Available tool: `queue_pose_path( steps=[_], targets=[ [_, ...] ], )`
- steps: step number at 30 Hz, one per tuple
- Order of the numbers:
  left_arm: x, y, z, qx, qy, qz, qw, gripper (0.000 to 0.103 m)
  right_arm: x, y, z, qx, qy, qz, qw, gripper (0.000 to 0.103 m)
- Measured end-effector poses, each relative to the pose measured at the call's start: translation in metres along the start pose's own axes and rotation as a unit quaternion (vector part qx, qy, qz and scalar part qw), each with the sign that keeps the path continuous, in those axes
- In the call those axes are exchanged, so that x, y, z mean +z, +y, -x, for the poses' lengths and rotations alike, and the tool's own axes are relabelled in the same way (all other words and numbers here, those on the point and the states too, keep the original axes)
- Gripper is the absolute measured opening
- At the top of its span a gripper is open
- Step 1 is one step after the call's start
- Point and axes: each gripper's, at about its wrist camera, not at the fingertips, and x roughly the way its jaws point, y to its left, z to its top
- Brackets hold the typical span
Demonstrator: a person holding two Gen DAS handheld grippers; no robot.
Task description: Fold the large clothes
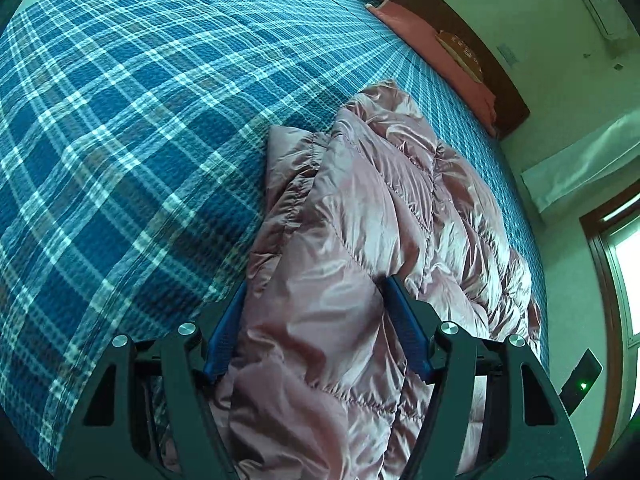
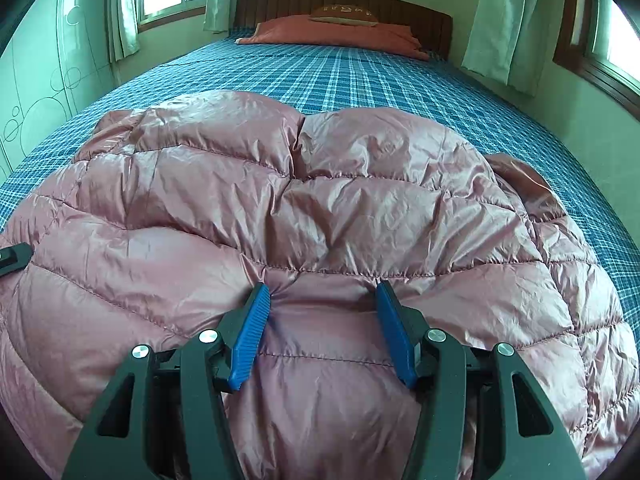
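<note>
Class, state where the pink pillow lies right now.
In the right wrist view, the pink pillow lies at the bed's far end, against the wooden headboard, beyond the puffer jacket.

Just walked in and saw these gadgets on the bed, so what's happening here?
A person is folding a pink puffer jacket on a bed with a blue plaid sheet, using two handheld grippers. The left gripper straddles a bunched part of the jacket along its edge; the right gripper pinches a puffy fold near the middle. The jacket looks partly folded. Pillows lie at the headboard.
</note>
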Motion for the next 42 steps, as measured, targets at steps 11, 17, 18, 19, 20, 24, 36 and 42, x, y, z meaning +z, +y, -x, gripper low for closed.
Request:
queue_pose_path(
  steps=[11, 17, 18, 19, 20, 24, 36, 42],
  targets=[
    [0.024, 0.023, -0.005, -0.093, 0.078, 0.028, 0.9922, 0.064, 0.001, 0.001, 0.0, 0.001, -0.001, -0.002, 1.0, 0.055],
    [0.019, 0.004, -0.009, -0.055, 0.07, -0.035, 0.9954, 0.056, 0.001, 0.0, 0.001, -0.002, -0.002, 0.0, 1.0, 0.055],
    [0.017, 0.002, -0.008, -0.047, 0.065, -0.037, 0.9961, 0.053, 0.002, 0.0, 0.001, -0.003, -0.002, 0.0, 1.0, 0.055],
    [0.016, 0.0, -0.007, -0.04, 0.059, -0.036, 0.9968, 0.051, 0.001, 0.001, 0.001, -0.003, -0.002, 0.0, 1.0, 0.055],
    [0.015, -0.002, -0.007, -0.036, 0.055, -0.035, 0.9972, 0.043, 0.001, 0.001, 0.001, -0.003, -0.002, 0.0, 1.0, 0.055],
    [0.01, -0.01, -0.007, -0.029, 0.049, -0.026, 0.998, 0.032, 0.002, 0.001, 0.0, -0.006, -0.002, 0.001, 1.0, 0.055],
    [0.008, -0.012, -0.009, -0.014, 0.036, -0.036, 0.9986, 0.033, 0.003, 0.001, 0.0, -0.006, -0.003, 0.002, 1.0, 0.055],
    [0.007, -0.011, -0.005, -0.018, 0.03, -0.034, 0.9988, 0.021, 0.003, 0.001, -0.001, -0.007, -0.003, 0.002, 1.0, 0.055]
  ],
)
